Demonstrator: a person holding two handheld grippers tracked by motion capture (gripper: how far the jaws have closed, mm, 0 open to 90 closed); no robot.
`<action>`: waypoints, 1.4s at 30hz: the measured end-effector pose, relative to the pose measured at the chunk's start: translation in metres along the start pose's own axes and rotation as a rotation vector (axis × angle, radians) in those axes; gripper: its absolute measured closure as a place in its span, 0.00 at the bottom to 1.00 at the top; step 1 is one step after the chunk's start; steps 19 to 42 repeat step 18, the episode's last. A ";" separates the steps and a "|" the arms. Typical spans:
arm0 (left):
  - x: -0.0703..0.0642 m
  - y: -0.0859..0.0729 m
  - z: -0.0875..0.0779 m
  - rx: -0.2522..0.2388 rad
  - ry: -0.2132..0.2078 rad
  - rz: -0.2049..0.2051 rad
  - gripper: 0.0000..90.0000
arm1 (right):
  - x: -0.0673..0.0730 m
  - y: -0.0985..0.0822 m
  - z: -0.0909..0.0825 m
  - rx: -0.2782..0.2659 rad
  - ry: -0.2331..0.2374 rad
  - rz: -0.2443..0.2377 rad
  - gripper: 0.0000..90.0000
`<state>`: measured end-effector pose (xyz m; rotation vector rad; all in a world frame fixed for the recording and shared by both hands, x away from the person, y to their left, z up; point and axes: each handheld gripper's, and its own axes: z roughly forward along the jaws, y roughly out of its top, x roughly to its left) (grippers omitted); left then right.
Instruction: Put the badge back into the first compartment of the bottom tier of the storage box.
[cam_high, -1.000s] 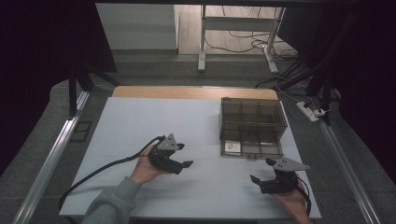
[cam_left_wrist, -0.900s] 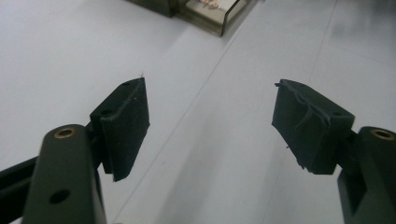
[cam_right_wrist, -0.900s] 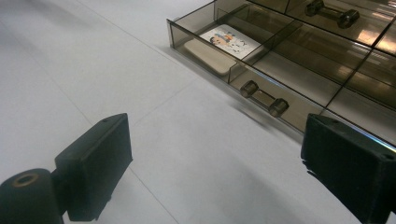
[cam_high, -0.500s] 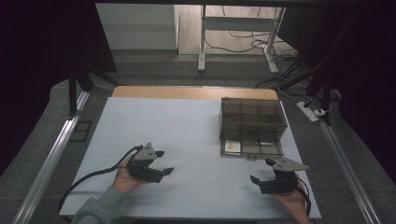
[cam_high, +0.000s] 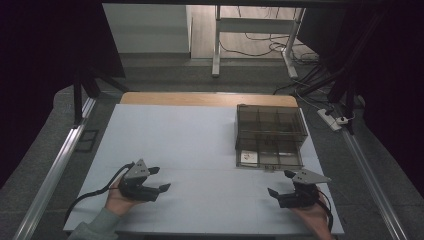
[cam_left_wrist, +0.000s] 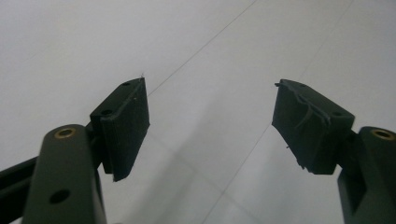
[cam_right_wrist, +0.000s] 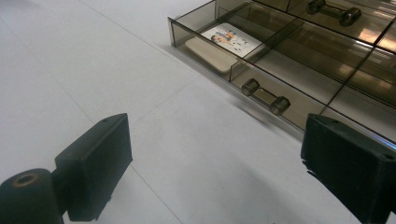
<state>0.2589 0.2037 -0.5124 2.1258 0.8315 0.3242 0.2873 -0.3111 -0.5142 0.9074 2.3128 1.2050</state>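
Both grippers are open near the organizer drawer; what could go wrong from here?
1. The drawer sticks out and the right gripper sits close in front, so a forward push might shove the organizer instead of catching the handle.
2. The card lies loose in the open compartment and could slide if jolted.

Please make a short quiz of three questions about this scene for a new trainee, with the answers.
1. True or false: the left gripper holds a card.
2. Which gripper is closer to the drawer organiser? A) left B) right
3. Fill in: in the right gripper view, a picture card lies in the bottom drawer's ____ compartment.

Key: 1 false, its jaws are open and hold nothing. 2 B, the right gripper. 3 leftmost.
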 end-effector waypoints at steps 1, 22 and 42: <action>0.001 -0.002 -0.002 -0.001 0.004 -0.005 0.30 | 0.000 0.000 0.000 0.001 0.000 0.000 0.09; 0.008 -0.018 -0.015 -0.012 0.028 -0.043 0.30 | 0.000 -0.001 0.000 0.000 0.005 0.000 0.09; 0.008 -0.018 -0.015 -0.012 0.028 -0.043 0.30 | 0.000 -0.001 0.000 0.000 0.005 0.000 0.09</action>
